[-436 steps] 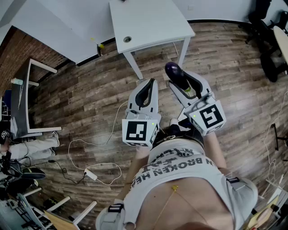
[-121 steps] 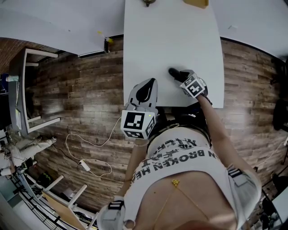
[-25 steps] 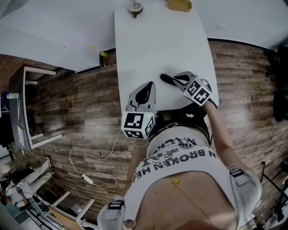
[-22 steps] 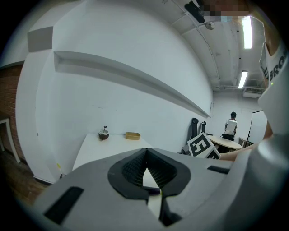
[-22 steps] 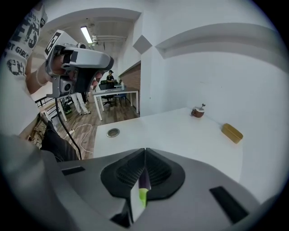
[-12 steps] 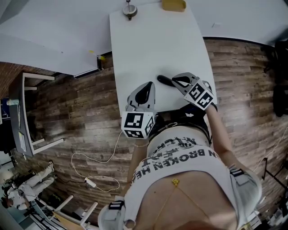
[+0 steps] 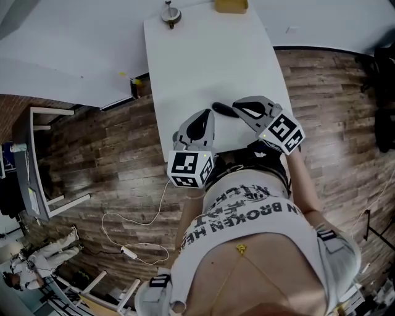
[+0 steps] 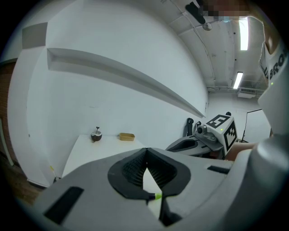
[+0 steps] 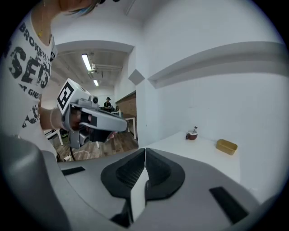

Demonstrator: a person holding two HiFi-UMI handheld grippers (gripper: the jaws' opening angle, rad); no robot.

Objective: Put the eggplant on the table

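Note:
The dark purple eggplant (image 7: 221, 109) lies on the white table (image 7: 203, 55) near its front edge, with nothing gripping it. My right gripper (image 7: 237, 103) hovers just right of it and above, shut and empty; in the right gripper view its jaws (image 9: 145, 152) meet with nothing between them. My left gripper (image 7: 205, 116) is held over the table's front edge, left of the eggplant, also shut and empty (image 8: 145, 153). The eggplant shows in neither gripper view.
At the table's far end stand a small dark round object with a stalk (image 7: 168, 13) and a yellow dish (image 7: 230, 5). Wooden floor surrounds the table, with a white cable (image 7: 133, 228) on it at the left. A white wall runs behind the table.
My right gripper has lifted up and away from the eggplant, which stays lying on the table. The left gripper has hardly moved.

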